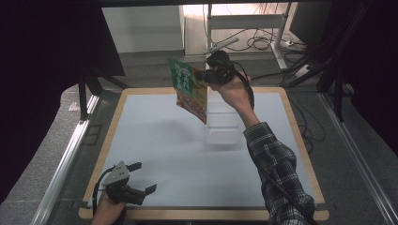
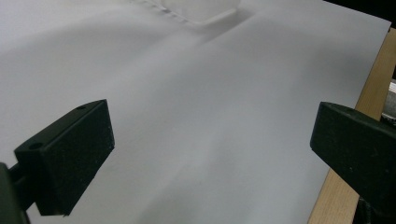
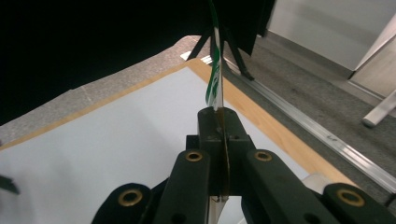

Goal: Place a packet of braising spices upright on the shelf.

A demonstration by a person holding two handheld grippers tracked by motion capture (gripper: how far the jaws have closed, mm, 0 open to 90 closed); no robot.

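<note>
A flat green and orange food packet (image 1: 190, 90) hangs in the air above the far middle of the table, with my right gripper (image 1: 202, 75) shut on its right edge. In the right gripper view the packet (image 3: 215, 79) shows edge-on, pinched between the closed jaws of that gripper (image 3: 219, 116). Below it on the white mat stands a clear plastic container (image 1: 223, 125); its corner (image 2: 201, 10) appears at the top of the left gripper view. My left gripper (image 1: 141, 179) rests open near the front left edge, with its jaws wide apart over bare mat (image 2: 205, 130) and nothing between them.
The white mat (image 1: 155, 140) covers a wooden-rimmed table (image 1: 202, 214). Metal rails (image 1: 63, 164) run along both sides on the grey floor. Cables and a desk frame (image 1: 248, 28) lie beyond the far edge, and dark curtains (image 1: 42, 56) stand at the left and right.
</note>
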